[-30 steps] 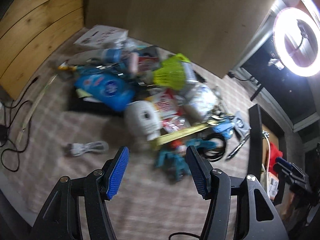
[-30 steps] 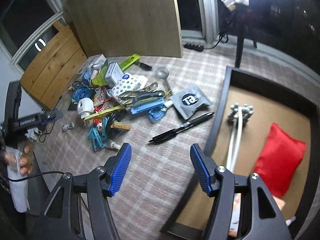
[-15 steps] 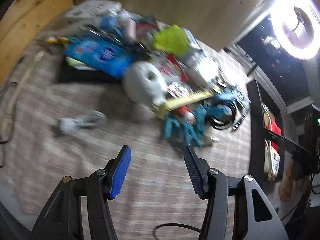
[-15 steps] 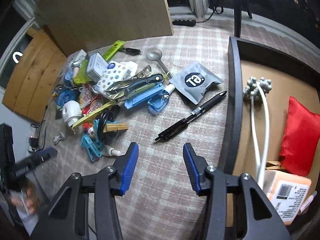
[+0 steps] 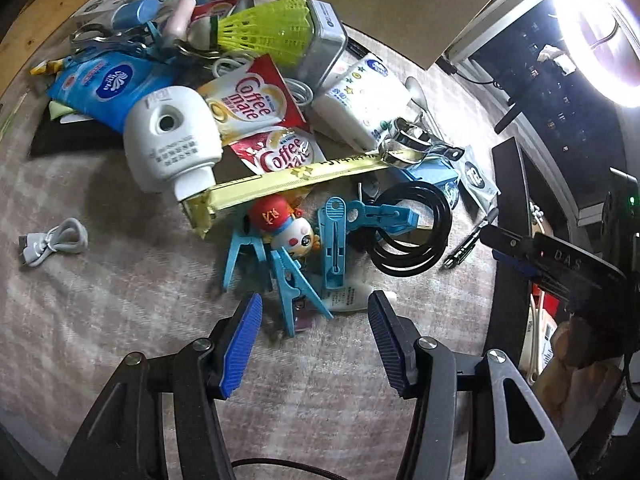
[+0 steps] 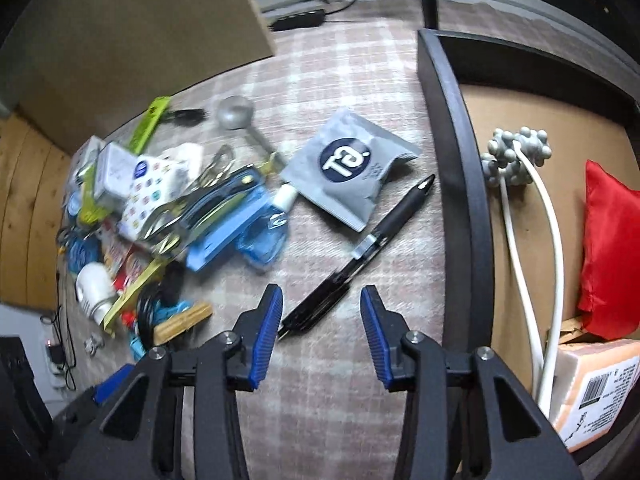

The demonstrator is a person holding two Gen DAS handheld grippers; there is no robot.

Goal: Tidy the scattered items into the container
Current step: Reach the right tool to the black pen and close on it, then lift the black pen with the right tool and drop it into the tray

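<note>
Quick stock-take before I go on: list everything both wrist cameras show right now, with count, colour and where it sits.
black pen: one, on the cloth beside the container, its near end between the right gripper's fingers
grey pouch: one, beyond the pen
spoon: one, silver, far edge of the pile
blue clothes pegs: several, near edge of the pile
toy figure: one, red cap, among the pegs
black cable coil: one, right of the pegs
white cable: one, alone at left
container: one, dark rim
red cushion: one, inside the container
left gripper: open, over the pegs
right gripper: closing around the pen
</note>
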